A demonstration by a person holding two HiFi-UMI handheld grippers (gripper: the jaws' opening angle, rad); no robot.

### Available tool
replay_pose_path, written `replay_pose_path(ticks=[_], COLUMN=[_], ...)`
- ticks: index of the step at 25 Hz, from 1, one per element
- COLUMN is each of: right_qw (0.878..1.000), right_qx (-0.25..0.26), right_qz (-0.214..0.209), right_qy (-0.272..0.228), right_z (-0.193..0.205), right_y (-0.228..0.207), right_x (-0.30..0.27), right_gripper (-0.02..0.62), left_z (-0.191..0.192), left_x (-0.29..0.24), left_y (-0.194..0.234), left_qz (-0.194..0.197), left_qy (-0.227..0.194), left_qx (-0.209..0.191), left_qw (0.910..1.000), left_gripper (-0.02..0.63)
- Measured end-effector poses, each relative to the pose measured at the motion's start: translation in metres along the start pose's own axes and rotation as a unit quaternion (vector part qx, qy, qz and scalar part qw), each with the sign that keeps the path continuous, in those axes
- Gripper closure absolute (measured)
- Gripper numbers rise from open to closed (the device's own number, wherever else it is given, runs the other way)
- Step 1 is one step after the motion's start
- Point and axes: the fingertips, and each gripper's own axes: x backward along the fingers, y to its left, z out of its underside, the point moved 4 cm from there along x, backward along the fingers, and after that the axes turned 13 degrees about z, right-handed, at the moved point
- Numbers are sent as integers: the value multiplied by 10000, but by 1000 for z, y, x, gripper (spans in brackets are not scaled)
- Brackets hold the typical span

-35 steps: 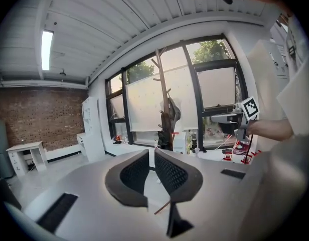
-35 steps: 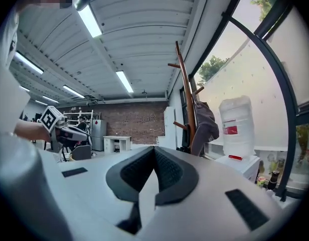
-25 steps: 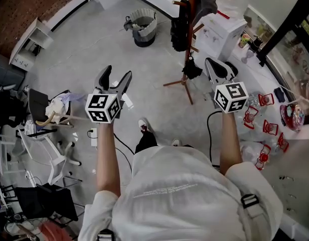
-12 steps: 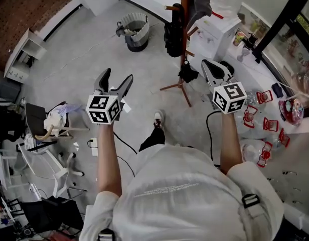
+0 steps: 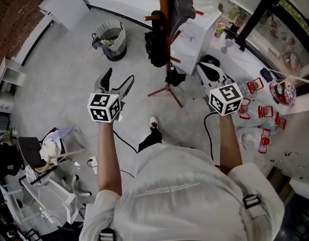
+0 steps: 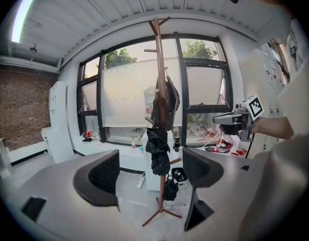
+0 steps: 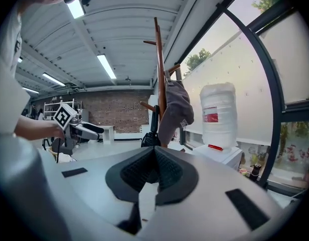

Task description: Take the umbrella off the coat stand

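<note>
Two tools: my left hand-held gripper (image 5: 118, 79) stands wide, its jaws having just been opening, with nothing between them. My right hand-held gripper (image 5: 207, 70) has its jaws pressed together on nothing.
Umbrella: black and folded, the umbrella (image 5: 157, 46) hangs from a peg of the coat stand (image 5: 163, 4), close against the pole and clear of the floor.
Direction: it lies ahead of both hands and apart from both. It is up and to the right of my left tool, and up and to the left of my right.
Long axis: it hangs upright along the pole, so I judge the jaws must close across it from the side.
Nearer hand: neither is plainly closer, but the left is open and aimed at it, so I judge it the one to go in.
Left gripper view: this view shows the umbrella's full hanging length, framed in the gap between my jaws. A grey garment (image 6: 169, 97) hangs above it and a smaller black bundle (image 6: 170, 187) sits lower on the pole.
Right gripper view: here the grey garment and the pole cover most of the umbrella. Only a dark edge shows, and a water bottle (image 7: 218, 114) stands off to the right.
Head view: this view squashes the stand from above, but only here do both tools show on either side of it.
</note>
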Motion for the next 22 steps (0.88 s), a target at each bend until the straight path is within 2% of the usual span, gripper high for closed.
replay_pose_path(ticks=[4,9,14,18,22], right_qw=[9988,9951,9907,9866,9818], right_qx=[-67,-170,-217,-213,-150], right_qz=[430,864,1167,1350,1533], right_qy=[213,452,662,891,1113], right_z=[6,13,20,30,39], right_y=[-15,-25,-32,-33,-32], right_x=[-12,-26,-32,-32,-25], right_gripper=[578,578,578,578,578], left_z=[-2,-8,-3,7,17], left_x=[-52,-112,-161,-193,-221], left_y=[16,32,34,37,27], left_qz=[522,1078,1705,1890,2270], left_qy=[178,214,368,472,612], left_qx=[-83,145,209,233,274], left_qw=[9984,9938,9844,9806,9716], left_gripper=[201,195,178,139,133])
